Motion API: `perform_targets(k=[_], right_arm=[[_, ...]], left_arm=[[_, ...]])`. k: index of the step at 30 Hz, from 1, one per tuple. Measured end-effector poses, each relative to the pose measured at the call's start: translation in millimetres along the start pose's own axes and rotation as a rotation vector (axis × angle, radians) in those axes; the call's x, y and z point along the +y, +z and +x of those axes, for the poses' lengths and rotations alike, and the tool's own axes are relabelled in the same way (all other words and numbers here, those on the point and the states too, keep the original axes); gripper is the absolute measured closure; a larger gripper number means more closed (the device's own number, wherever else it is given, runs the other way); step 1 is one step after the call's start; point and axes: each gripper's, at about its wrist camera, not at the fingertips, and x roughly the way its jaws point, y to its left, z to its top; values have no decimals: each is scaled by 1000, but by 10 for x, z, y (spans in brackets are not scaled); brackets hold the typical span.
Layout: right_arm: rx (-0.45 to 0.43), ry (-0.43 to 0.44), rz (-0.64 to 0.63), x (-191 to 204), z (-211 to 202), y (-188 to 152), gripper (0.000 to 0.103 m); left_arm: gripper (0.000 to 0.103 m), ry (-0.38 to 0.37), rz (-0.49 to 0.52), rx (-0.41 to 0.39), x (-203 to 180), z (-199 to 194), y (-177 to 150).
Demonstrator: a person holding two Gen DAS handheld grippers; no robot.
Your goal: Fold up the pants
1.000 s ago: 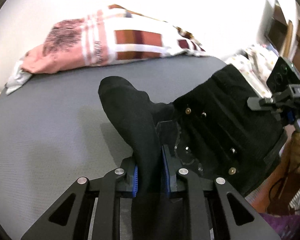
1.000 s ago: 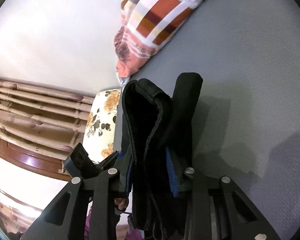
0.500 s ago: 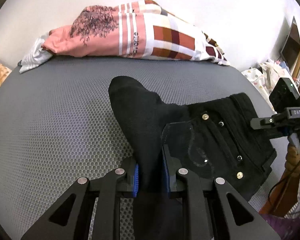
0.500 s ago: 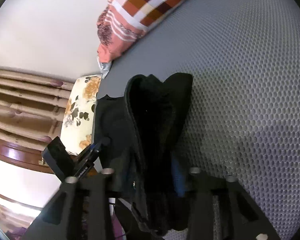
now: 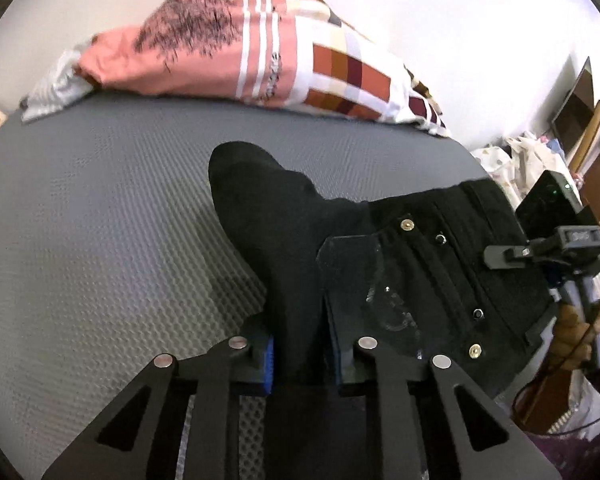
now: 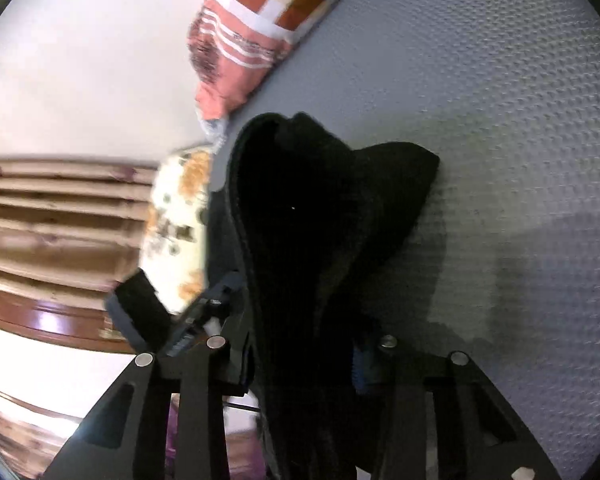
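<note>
Pants (image 5: pixel 400 248) lie on the bed (image 5: pixel 100 240), pinched between the left hand-held gripper (image 5: pixel 300 360) and right hand-held gripper (image 6: pixel 304 364), with the pillow (image 5: pixel 260 68) behind them.

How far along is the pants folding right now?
Partly done. The black pants are already bunched into several layers, with the buttoned part lying on the grey mat. In hand: the left gripper and right gripper are each shut on an end of the pants. Left: laying those ends down flat, finishing the fold and letting go.

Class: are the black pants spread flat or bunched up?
Bunched up: the black pants hang gathered between both hand-held grippers, left and right.
</note>
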Motion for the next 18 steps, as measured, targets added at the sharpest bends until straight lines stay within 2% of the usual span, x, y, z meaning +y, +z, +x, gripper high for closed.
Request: perform_targets(k=[6,13,18], right_arm=[[-3,76,-63,428,274,256,69],[-11,135,-92,710,912,879,73],[0,146,-93,806,1421,1263,74]], left_arm=[[83,49,-63,-86,379,-227,300],[83,199,-33,-177,875,-455,785],[83,287,-24,-198,1277,-380,995]])
